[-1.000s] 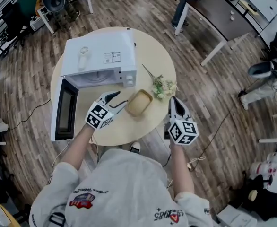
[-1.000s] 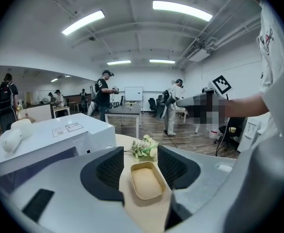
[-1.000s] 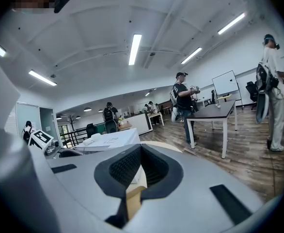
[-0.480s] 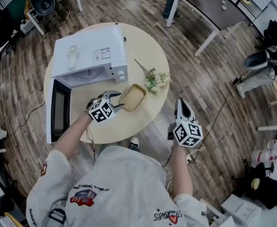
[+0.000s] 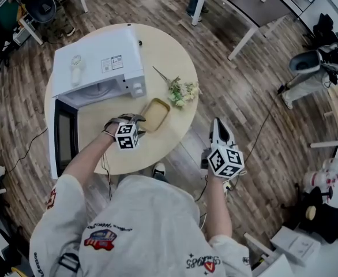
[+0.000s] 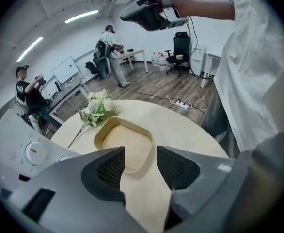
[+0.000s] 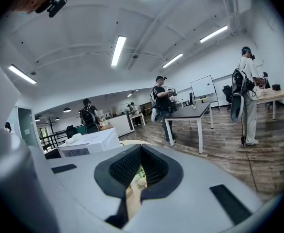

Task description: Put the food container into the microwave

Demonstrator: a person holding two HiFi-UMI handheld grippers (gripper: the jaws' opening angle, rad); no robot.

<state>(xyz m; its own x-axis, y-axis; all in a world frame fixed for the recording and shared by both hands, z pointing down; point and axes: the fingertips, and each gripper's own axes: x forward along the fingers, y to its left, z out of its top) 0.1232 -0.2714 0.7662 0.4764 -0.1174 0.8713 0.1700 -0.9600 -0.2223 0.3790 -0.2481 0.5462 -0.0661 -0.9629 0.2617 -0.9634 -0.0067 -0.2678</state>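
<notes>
Head view: left gripper (image 5: 139, 121) hangs at the near edge of the tan rectangular food container (image 5: 156, 114) on the round pale worktop (image 5: 163, 51). Left gripper view: fingers (image 6: 110, 168) apart, just narrowing, container rim between them, untouched. Right gripper view: right gripper (image 7: 138, 176), fingers together, empty.

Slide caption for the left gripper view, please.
Left gripper, jaws open, poised at the tan food container beside a flower sprig on the round table.
</notes>
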